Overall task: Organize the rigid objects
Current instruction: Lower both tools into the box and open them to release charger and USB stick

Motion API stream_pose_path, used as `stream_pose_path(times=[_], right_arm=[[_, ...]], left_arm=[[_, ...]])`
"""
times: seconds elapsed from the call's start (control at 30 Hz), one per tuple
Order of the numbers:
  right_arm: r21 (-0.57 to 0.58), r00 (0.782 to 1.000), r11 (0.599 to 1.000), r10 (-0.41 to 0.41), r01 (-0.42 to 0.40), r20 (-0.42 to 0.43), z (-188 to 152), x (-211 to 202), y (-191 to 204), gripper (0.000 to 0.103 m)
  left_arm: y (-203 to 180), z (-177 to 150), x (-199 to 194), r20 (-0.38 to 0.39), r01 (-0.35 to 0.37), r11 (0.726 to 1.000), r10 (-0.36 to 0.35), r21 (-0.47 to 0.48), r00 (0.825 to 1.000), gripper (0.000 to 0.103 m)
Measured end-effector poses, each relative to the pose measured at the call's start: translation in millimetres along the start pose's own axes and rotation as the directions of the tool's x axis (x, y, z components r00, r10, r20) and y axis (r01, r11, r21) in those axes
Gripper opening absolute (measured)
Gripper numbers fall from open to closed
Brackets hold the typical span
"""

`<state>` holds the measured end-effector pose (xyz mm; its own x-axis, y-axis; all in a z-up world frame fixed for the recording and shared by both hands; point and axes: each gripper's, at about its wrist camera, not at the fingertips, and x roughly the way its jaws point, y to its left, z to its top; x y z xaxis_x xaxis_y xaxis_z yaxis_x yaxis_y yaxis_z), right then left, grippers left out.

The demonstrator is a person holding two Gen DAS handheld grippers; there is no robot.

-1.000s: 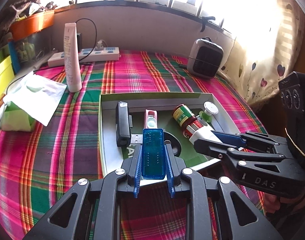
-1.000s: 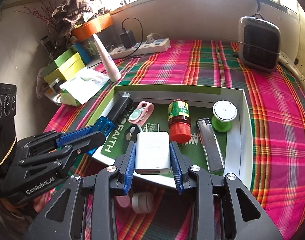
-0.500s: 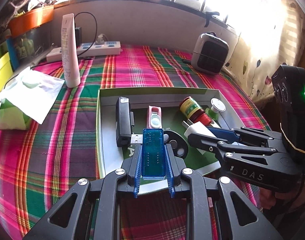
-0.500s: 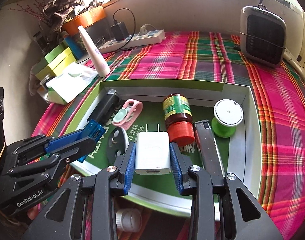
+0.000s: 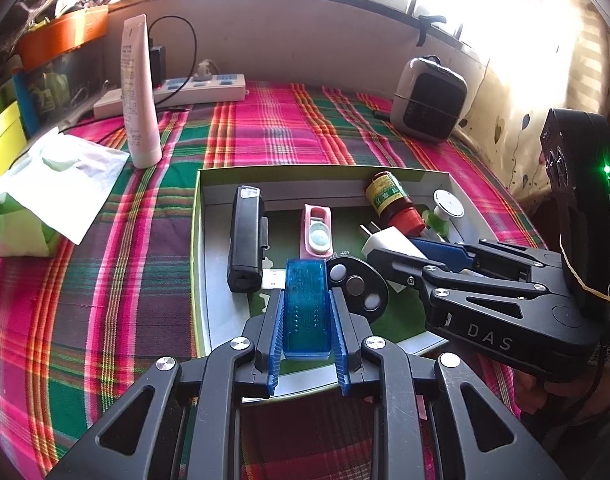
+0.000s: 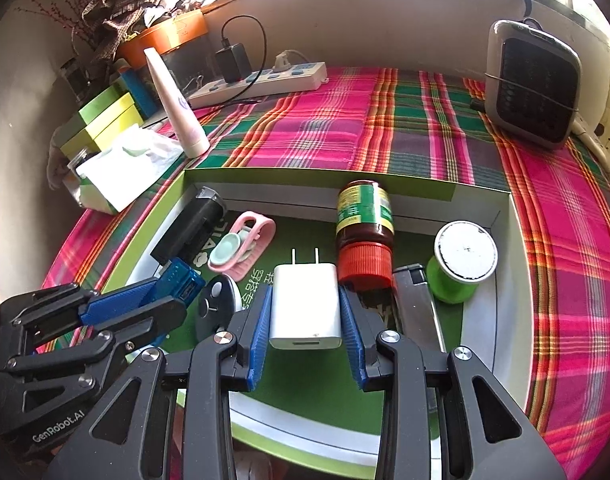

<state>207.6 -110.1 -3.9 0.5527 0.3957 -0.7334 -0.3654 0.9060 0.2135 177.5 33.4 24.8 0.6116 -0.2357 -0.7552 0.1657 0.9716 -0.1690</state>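
Both items are being placed into the box (image 6: 505,216): the left gripper (image 5: 307,316) clamps a blue USB stick (image 5: 307,308) and the right gripper (image 6: 305,316) a white charger (image 6: 305,304), above its 6 o'clock edge, so next each should descend and release.

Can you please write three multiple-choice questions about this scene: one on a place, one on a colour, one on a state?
1. Where does the brown bottle lie?
A. Inside the shallow box
B. On the plaid cloth beside the heater
C. On the tissue pack

2. What colour is the bottle's cap?
A. Green
B. Red
C. White

3. What does the right gripper do?
A. Stands open and empty
B. Holds the white charger between its pads
C. Holds the lighter

Answers: 1 A, the bottle lies on its side within the box walls. 2 B, the ribbed cap is red. 3 B, both blue pads press the charger's sides; the left gripper holds the blue USB stick.
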Motion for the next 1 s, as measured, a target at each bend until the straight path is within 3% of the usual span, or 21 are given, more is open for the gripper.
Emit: stream_pose_path(times=[1.0], right_arm=[[0.043, 1.0, 0.999, 0.025, -0.025, 0.007, -3.8, -2.1, -3.4, 0.035]], left_arm=[[1.4, -1.8, -6.6, 0.009, -0.008, 1.0, 0.009, -0.016, 1.0, 0.025]])
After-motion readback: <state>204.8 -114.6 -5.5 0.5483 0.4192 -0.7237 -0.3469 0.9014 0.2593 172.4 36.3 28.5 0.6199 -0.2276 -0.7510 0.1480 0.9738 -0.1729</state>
